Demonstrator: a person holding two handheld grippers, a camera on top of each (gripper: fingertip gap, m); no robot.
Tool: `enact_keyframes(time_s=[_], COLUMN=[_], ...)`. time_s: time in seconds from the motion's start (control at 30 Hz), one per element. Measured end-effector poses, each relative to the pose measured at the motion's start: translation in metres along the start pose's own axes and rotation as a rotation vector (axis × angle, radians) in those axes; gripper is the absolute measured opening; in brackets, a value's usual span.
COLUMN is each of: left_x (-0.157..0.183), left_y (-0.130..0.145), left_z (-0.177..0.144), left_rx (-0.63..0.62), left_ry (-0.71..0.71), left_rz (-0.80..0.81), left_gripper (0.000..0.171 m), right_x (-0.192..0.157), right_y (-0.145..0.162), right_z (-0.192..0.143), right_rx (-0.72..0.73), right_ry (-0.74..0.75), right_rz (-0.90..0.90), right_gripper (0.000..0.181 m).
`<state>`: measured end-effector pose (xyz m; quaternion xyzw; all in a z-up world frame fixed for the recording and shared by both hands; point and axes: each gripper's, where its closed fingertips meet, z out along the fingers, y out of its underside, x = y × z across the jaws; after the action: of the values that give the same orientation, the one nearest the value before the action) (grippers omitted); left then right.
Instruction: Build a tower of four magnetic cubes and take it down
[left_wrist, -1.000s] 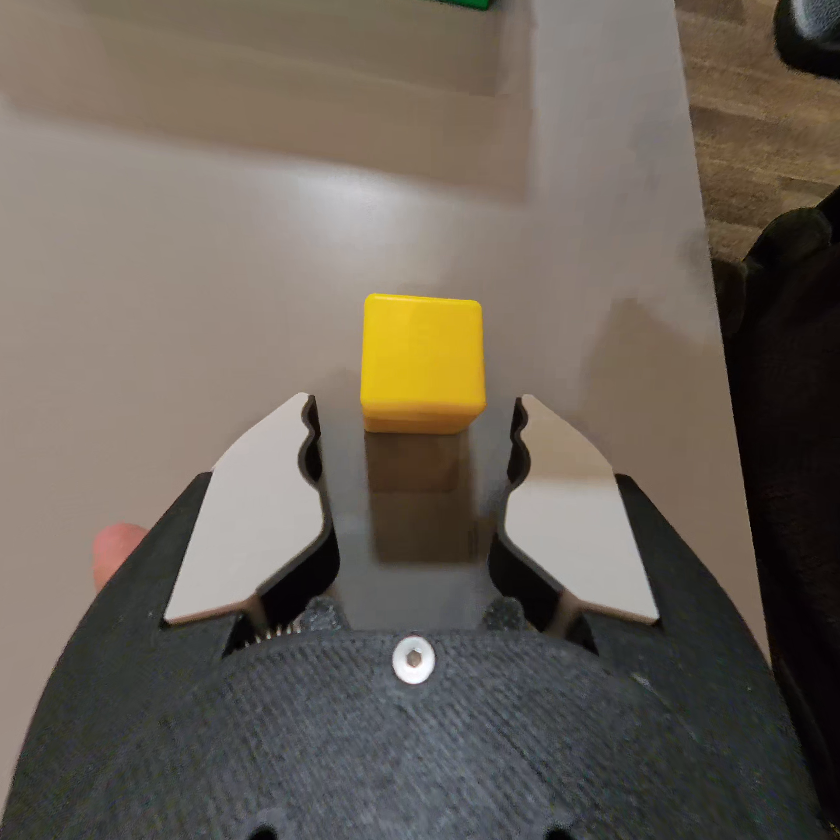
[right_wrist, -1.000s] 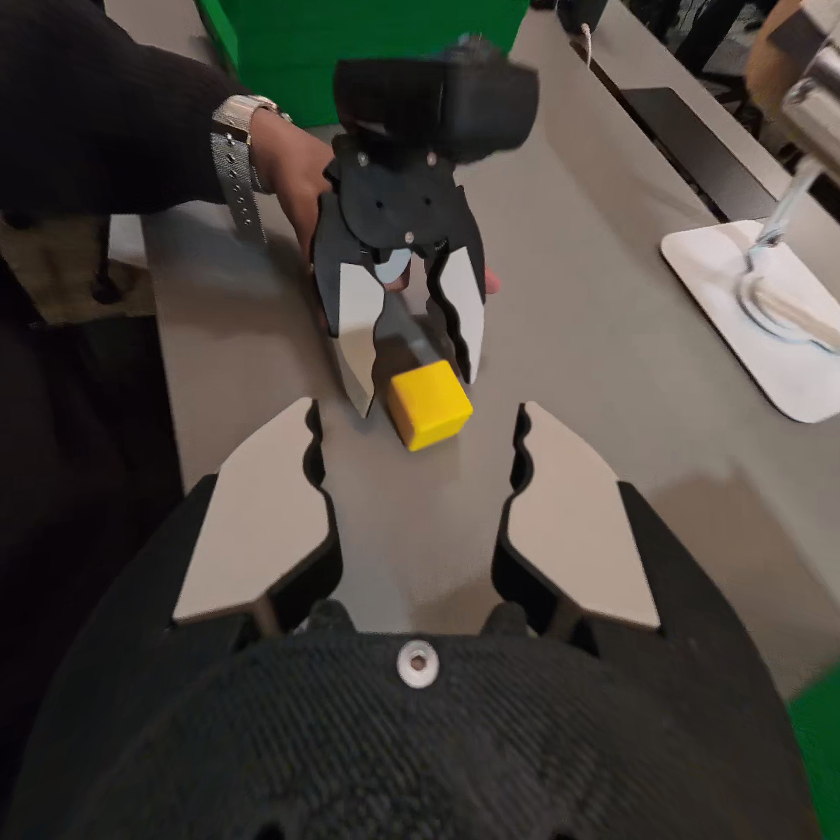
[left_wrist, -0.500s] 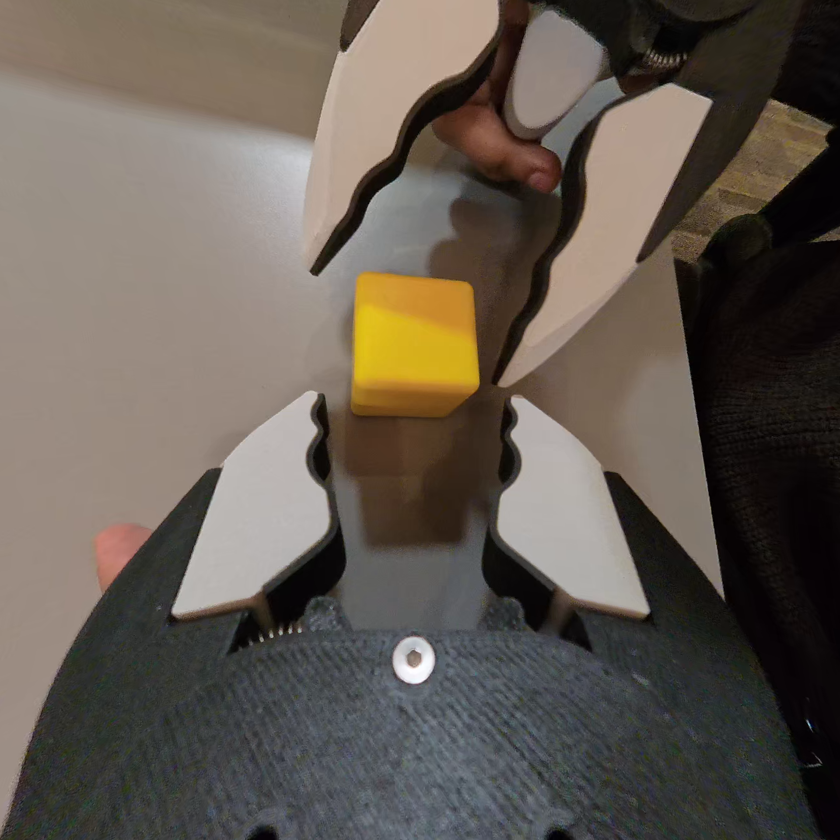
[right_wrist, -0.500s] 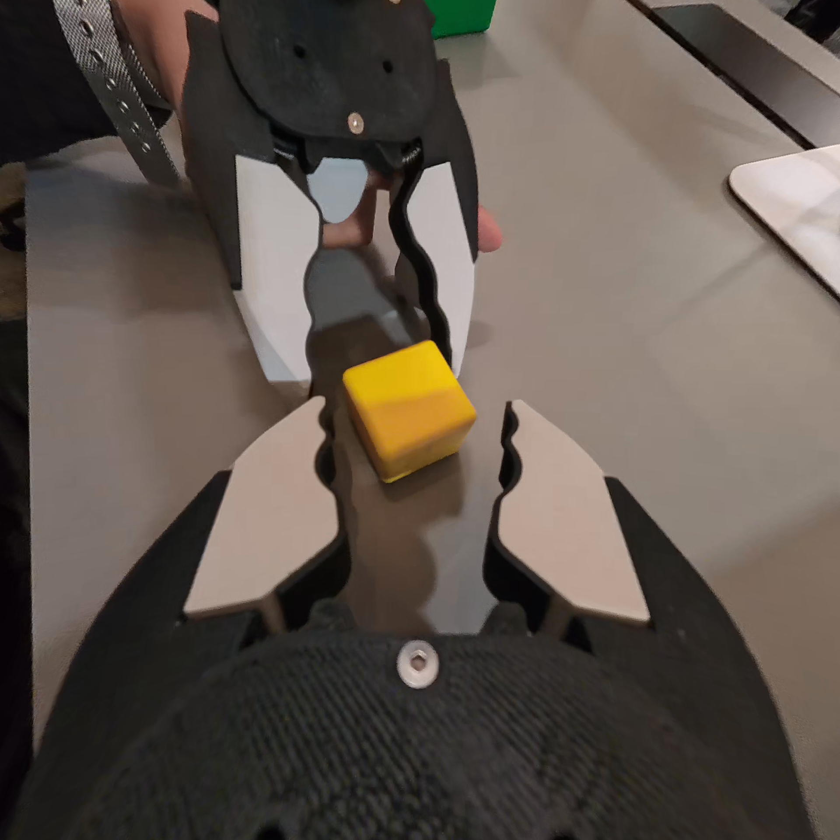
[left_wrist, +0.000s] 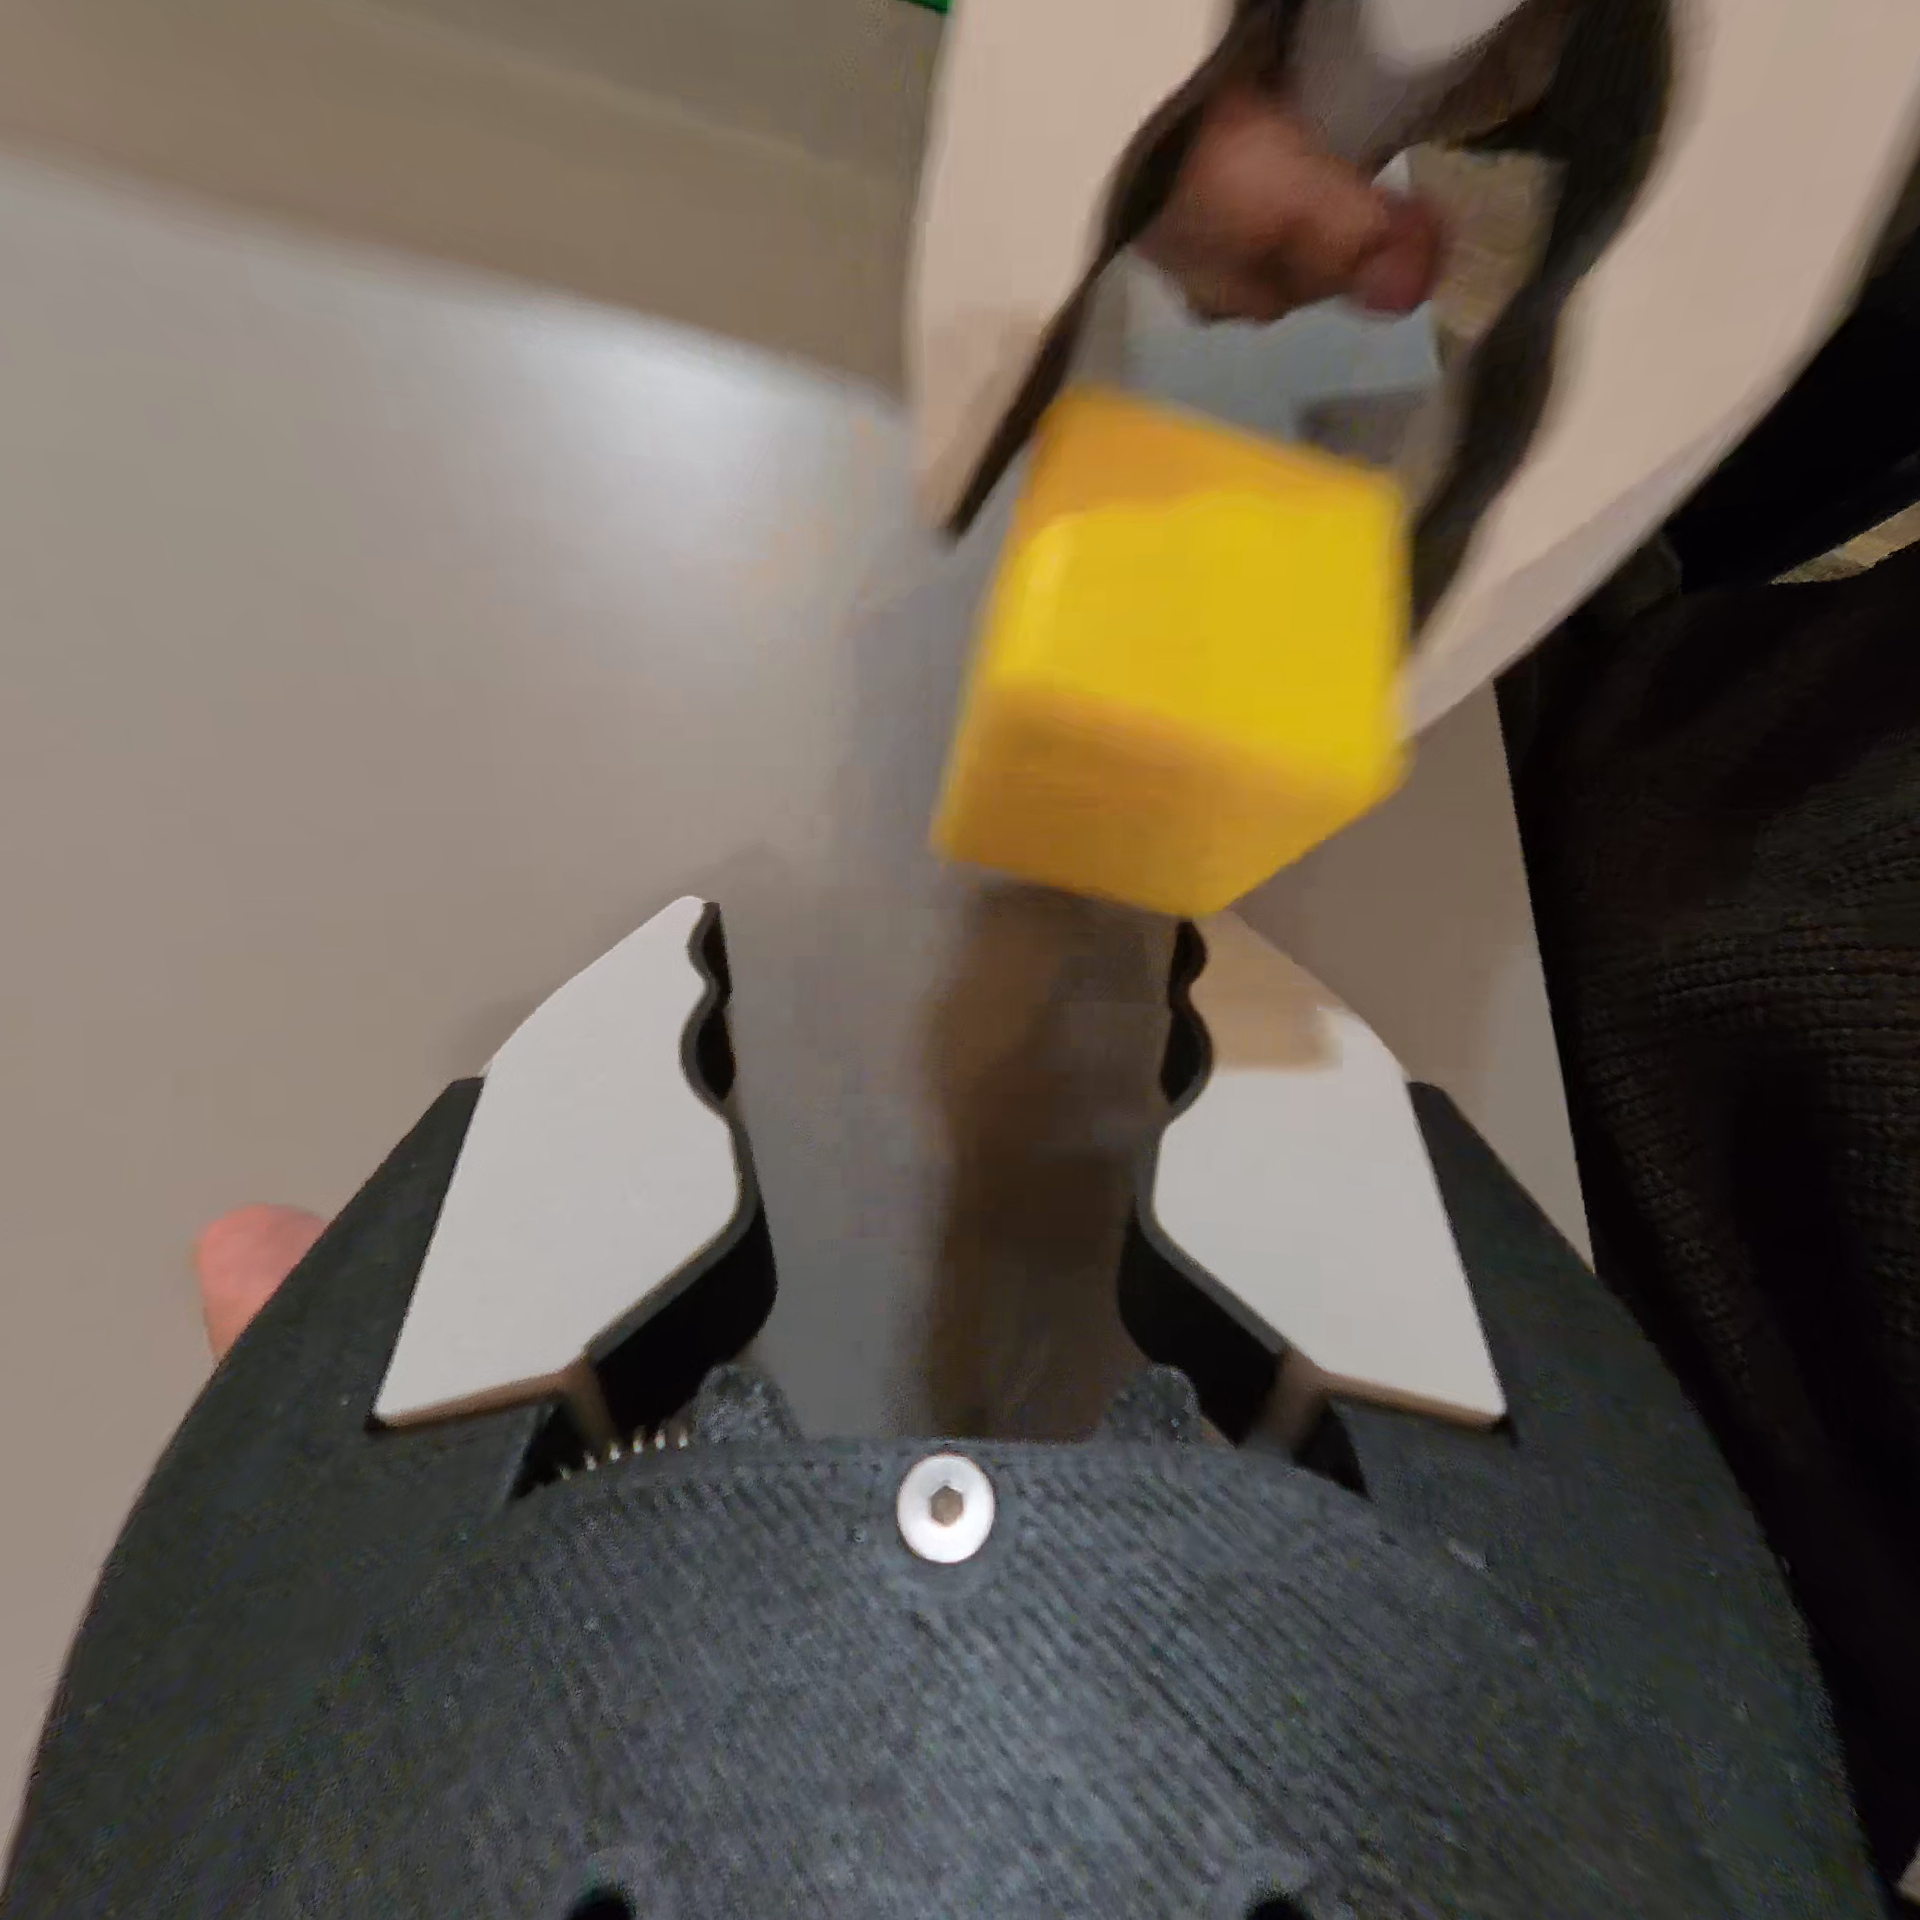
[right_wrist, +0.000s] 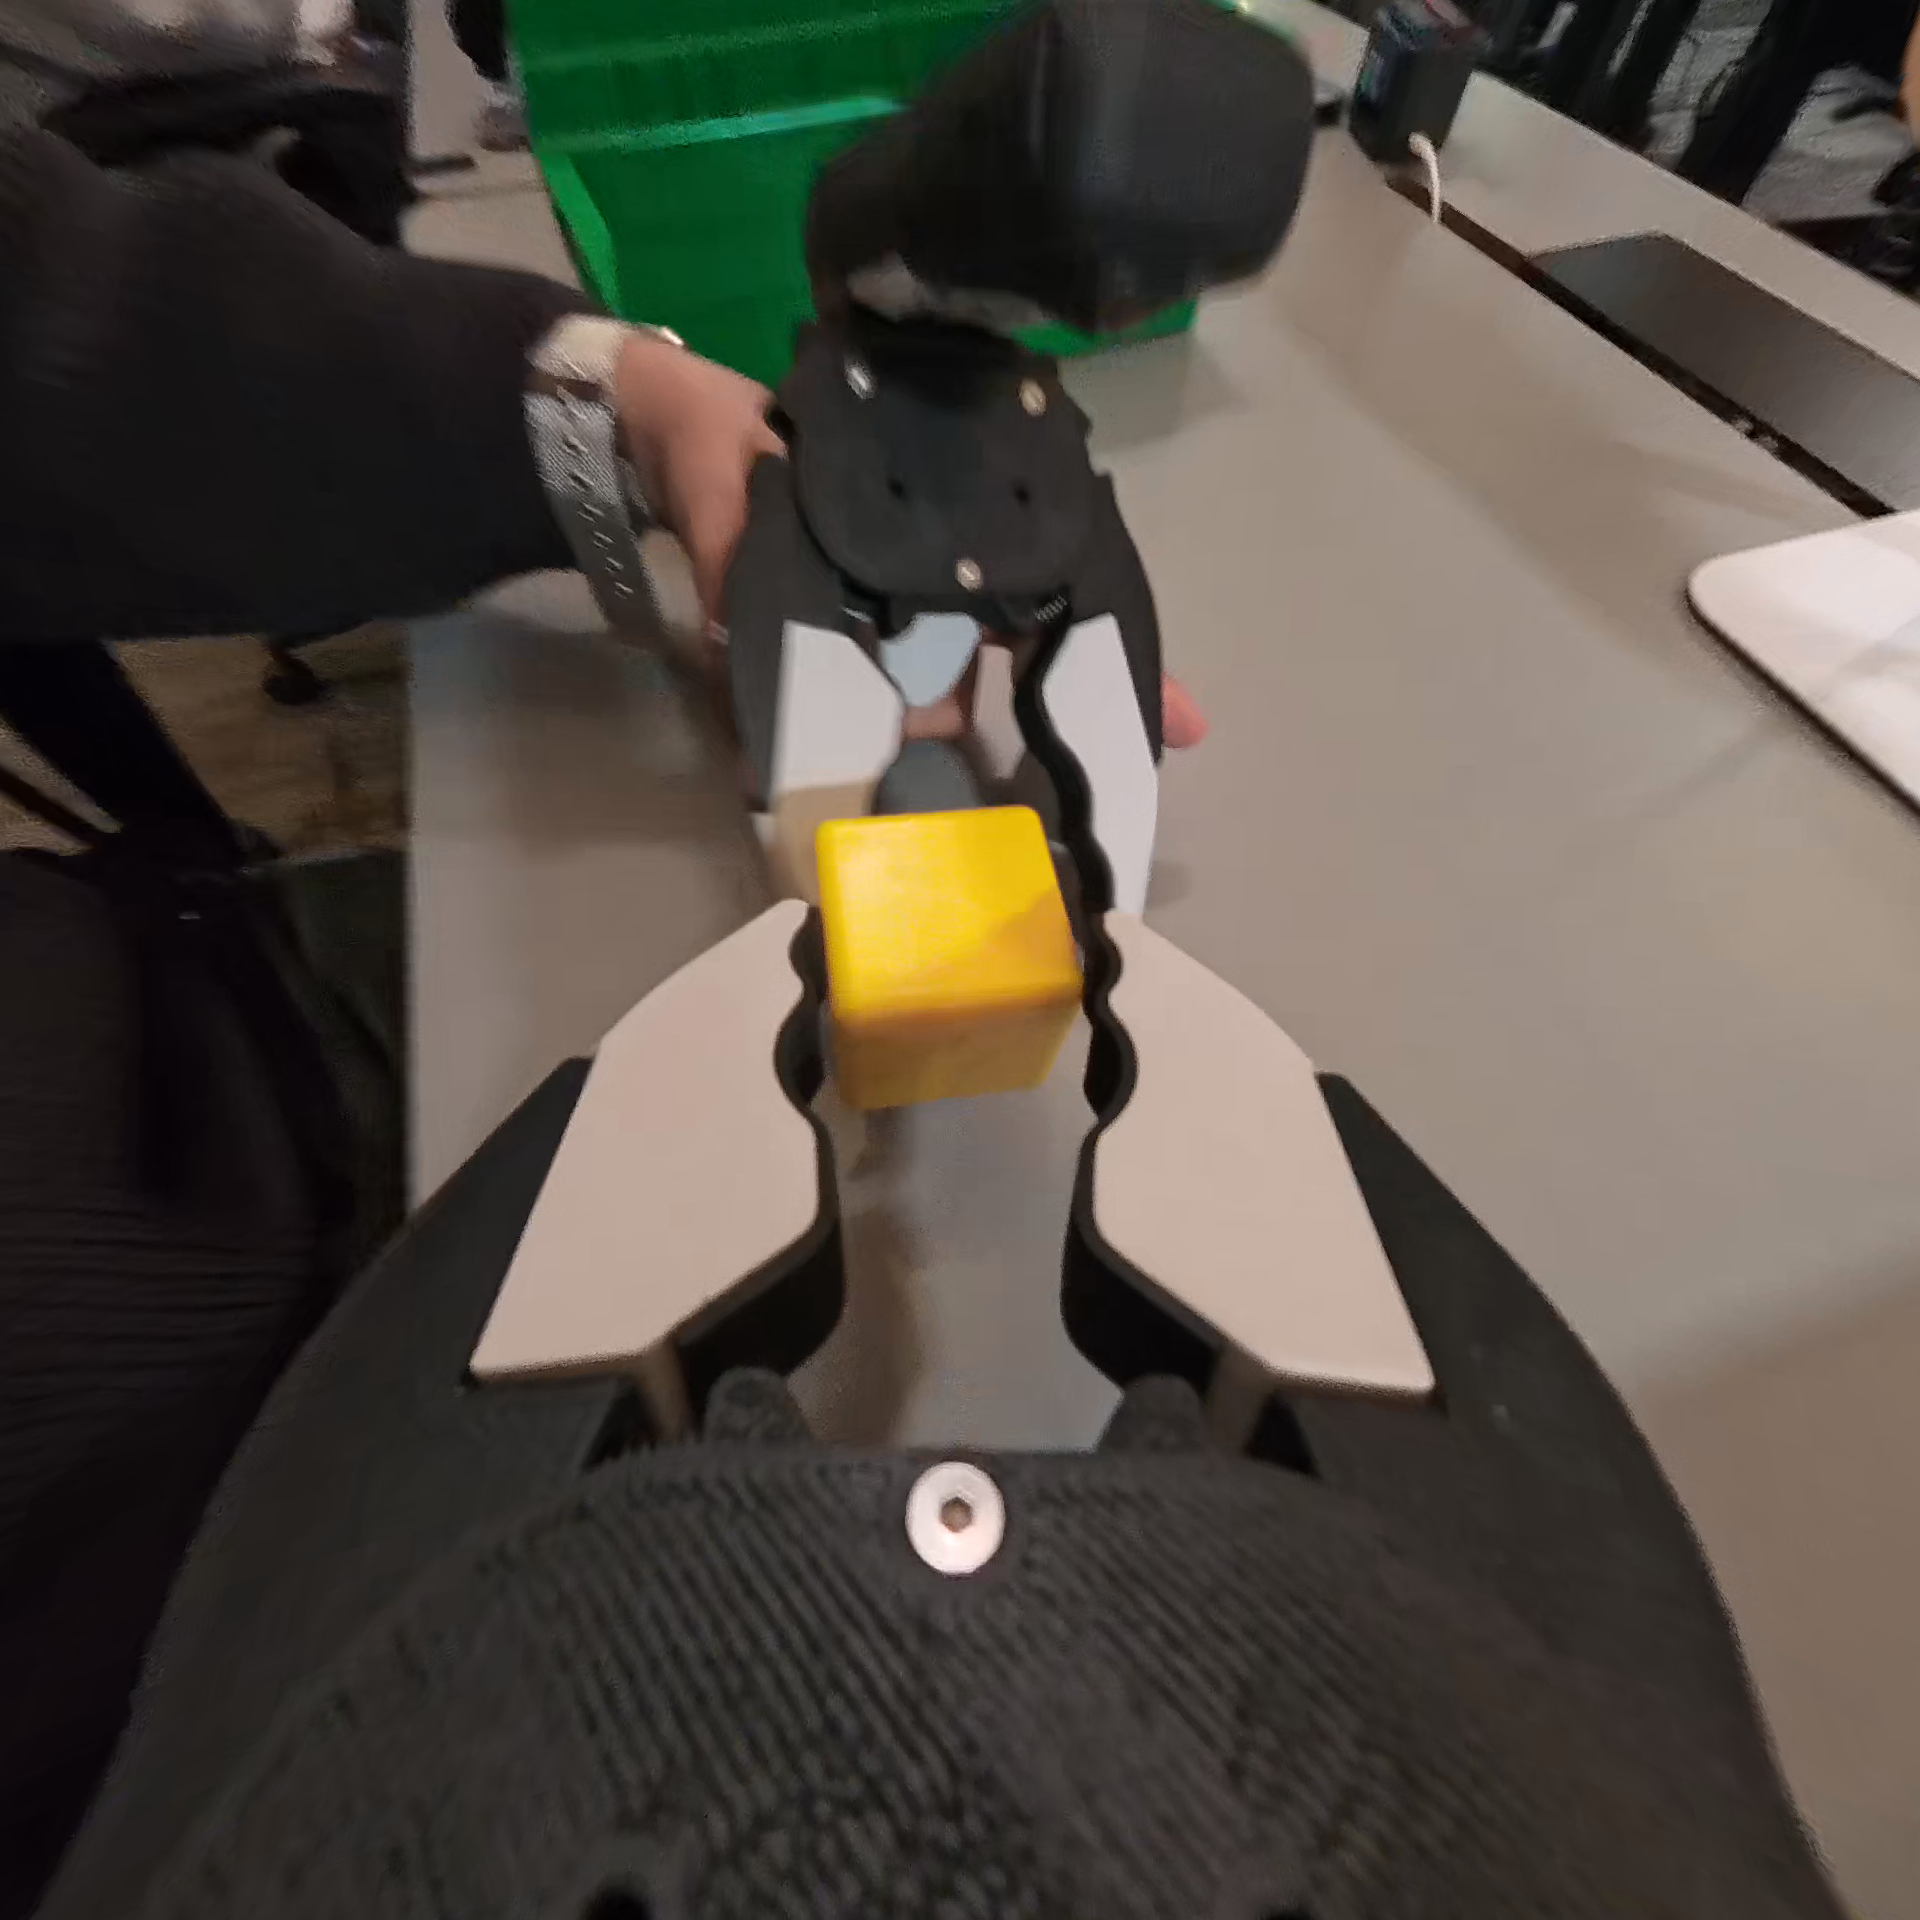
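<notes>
A yellow cube (right_wrist: 945, 956) sits between the fingers of my right gripper (right_wrist: 951, 920), and both pads press on its sides. In the left wrist view the cube (left_wrist: 1174, 644) is tilted and looks raised a little off the grey table (left_wrist: 416, 623), held by the right gripper's pale fingers (left_wrist: 1538, 499) coming in from the top. My left gripper (left_wrist: 945, 925) is open and empty, its tips just short of the cube. It also shows in the right wrist view (right_wrist: 935, 790), facing mine just behind the cube, held by a hand with a wristwatch (right_wrist: 592, 457).
A green bin (right_wrist: 707, 156) stands at the back of the table. A white flat pad (right_wrist: 1829, 644) lies at the right and a black strip (right_wrist: 1714, 322) runs along the far right. The table's edge (right_wrist: 410, 831) is at the left, next to a dark sleeve. My hands' fingertips stand some 7 cm from each other.
My right gripper moved forward around the cube and shut on it. The cube rose and tilted. My left gripper opened slightly wider and stays behind the cube, empty.
</notes>
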<state>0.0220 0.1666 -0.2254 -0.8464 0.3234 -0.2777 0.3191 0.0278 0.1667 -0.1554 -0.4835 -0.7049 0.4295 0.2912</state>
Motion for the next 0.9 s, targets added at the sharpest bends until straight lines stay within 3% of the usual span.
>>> enact_keyframes(time_s=[0.13,0.23,0.3,0.4,0.5,0.57,0.67,0.73,0.9], left_x=[0.000,0.000,-0.001,-0.002,-0.003,-0.003,-0.003,-0.003,-0.004], left_y=[0.002,0.003,0.003,0.002,0.002,0.002,0.002,0.002,0.002], left_z=[0.001,0.002,0.002,0.001,0.002,0.002,0.004,0.004,0.004], left_rx=[-0.013,-0.023,-0.021,-0.015,-0.016,-0.022,-0.030,-0.032,-0.028], left_ry=[-0.016,-0.032,-0.034,-0.033,-0.040,-0.048,-0.059,-0.063,-0.059], left_rz=[0.013,0.024,0.021,0.011,0.011,0.017,0.025,0.028,0.023], left_gripper=[0.079,0.079,0.078,0.077,0.076,0.076,0.077,0.077,0.076], right_x=[-0.013,-0.001,0.026,0.104,0.193,0.239,0.277,0.291,0.304], right_y=[-0.027,-0.042,-0.051,-0.047,-0.004,0.041,0.102,0.133,0.173], right_z=[-0.040,-0.075,-0.106,-0.173,-0.249,-0.280,-0.287,-0.286,-0.279], right_rx=[0.037,0.072,0.080,0.047,-0.061,-0.148,-0.238,-0.344,-0.535], right_ry=[-0.021,0.065,0.185,0.525,0.860,0.968,0.990,1.023,1.055], right_rz=[0.007,-0.008,-0.010,0.008,0.146,0.293,0.487,0.526,0.540], right_gripper=[0.049,0.049,0.049,0.049,0.048,0.049,0.049,0.049,0.049])
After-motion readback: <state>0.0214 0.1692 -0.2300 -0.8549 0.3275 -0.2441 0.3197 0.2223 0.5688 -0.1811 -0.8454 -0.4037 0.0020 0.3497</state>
